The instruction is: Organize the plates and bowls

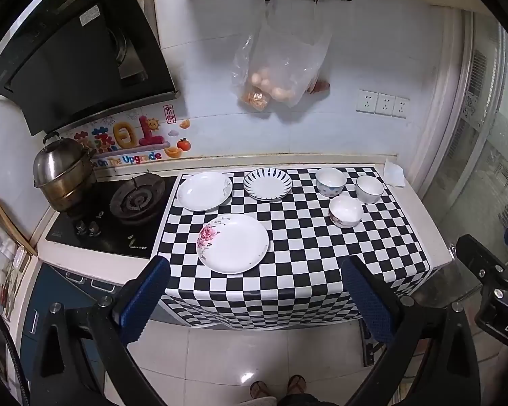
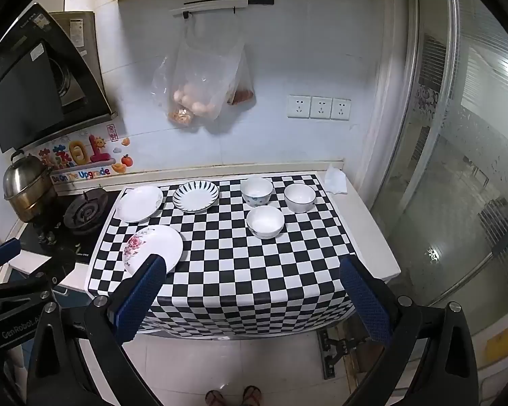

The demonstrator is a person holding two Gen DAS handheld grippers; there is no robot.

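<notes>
1. Nearest up, both claws are hanging out over the tiled floor short of the counter. The left gripper [image 1: 254, 297] is sitting wide apart with nothing between its blue, bumpy-textured pads, and the right gripper [image 2: 252, 299] is doing the same, spread wide and holding nothing.
2. The left view is catching the person's sandalled feet [image 1: 277, 387] dead centre, plus a slice of the other tool at its right edge; the right view is picking up more of the frosted glass door [image 2: 457, 203].
3. A glossy checkered cloth [image 1: 304, 264] is draping over the counter's front edge.
4. The flower plate [image 1: 233, 243], round, white and shiny with a pink bloom on its rim, is lying nearest on the cloth's left half. In the right view one finger is covering its edge.
5. Three bowls are sitting apart on the right: the near bowl [image 1: 345, 210], then the blue-dotted bowl [image 1: 330, 181] and the plain bowl [image 1: 369, 188] behind.
6. At the back left, the white plate [image 1: 204, 190] and the striped plate [image 1: 267, 184] are lying side by side.
7. Furthest off, a steel pot [image 1: 62, 176] is sitting on the stove, and a clear bag [image 1: 281, 67] is hanging on the wall.
</notes>
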